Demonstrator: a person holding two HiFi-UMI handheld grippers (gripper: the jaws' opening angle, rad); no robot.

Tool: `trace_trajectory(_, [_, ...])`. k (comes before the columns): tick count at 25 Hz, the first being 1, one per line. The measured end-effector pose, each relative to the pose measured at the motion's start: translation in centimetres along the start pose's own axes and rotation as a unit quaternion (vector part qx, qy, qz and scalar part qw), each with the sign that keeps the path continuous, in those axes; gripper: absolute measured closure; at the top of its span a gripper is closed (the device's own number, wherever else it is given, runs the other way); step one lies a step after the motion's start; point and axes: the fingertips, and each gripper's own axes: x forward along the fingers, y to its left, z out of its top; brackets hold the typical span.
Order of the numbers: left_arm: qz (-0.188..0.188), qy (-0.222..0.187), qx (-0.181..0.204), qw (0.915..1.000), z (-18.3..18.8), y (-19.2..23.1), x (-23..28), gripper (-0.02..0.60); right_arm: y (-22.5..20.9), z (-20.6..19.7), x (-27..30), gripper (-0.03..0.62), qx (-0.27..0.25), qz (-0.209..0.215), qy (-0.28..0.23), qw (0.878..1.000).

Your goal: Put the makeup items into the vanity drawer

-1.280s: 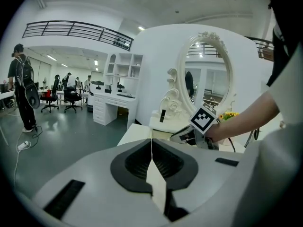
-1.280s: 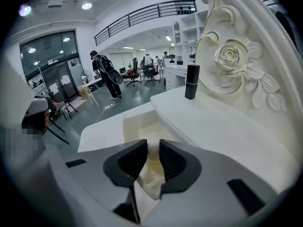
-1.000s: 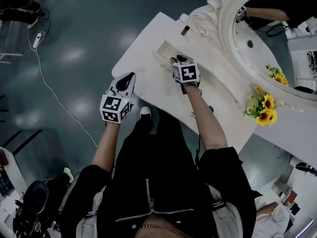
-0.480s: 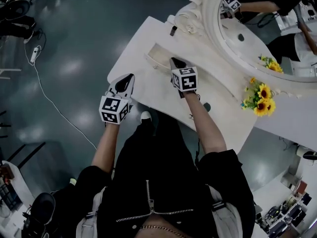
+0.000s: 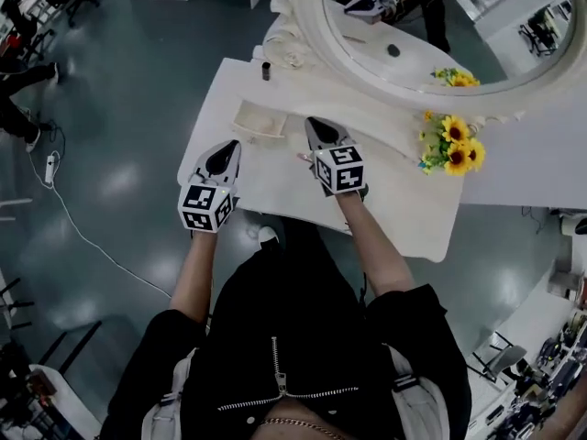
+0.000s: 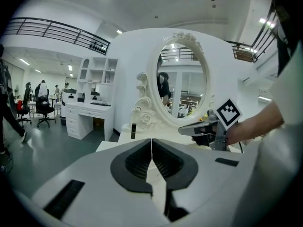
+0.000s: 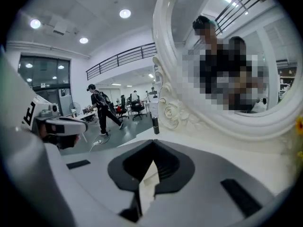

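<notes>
1. Currently the left hand-held gripper has its jaws pressed together, with nothing between them.
2. Right hand-held gripper: jaws also pressed together, empty.
3. Both are held over the bench, one on each side of the open drawer.
4. A dark tube stands upright on the bench beside the mirror frame, apart from the drawer.
5. Drawer contents cannot be made out.

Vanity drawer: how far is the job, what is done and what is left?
Done: the drawer stands open; its contents cannot be made out. In hand: nothing; the left gripper and the right gripper are both shut and empty over the table. Left: a small dark tube stands by the base of the mirror.
</notes>
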Motion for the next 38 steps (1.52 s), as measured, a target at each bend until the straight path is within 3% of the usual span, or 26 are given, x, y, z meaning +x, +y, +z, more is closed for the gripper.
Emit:
trace_trajectory(5, [-0.028,-0.009,0.016,0.9994,1.5,-1.9,1.3,0.560,-1.9,1.6,-4.6,0.586,0.018,-0.024,-0.048,0.998])
trace_trajectory(14, [-0.044,-0.008,0.018,0.9988,1.2,-3.3,1.5,0.560,-2.8,2.2,-8.3,0.583,-0.003,-0.042,-0.070,0.997])
trace_trajectory(18, [-0.043,-0.009,0.017,0.9989,1.1,-3.2,1.3,0.560,-2.3,2.5,-8.7,0.483,-0.038,-0.034,-0.068,0.996])
trace_trajectory(27, [-0.023,-0.004,0.009,0.9997,0.1,-2.1,0.3,0.560,-1.9,-0.6,-6.5,0.459,-0.070,-0.006,-0.013,0.997])
trace_trajectory(34, [0.007,0.006,-0.003,0.9999,-1.1,-0.4,-1.3,0.560,-1.5,-6.2,-3.1,0.454,-0.082,0.025,0.064,0.994])
trace_trajectory(38, [0.027,0.011,-0.013,0.9995,-1.7,0.5,-2.2,0.560,-0.8,-10.2,-1.4,0.454,-0.096,0.049,0.126,0.986])
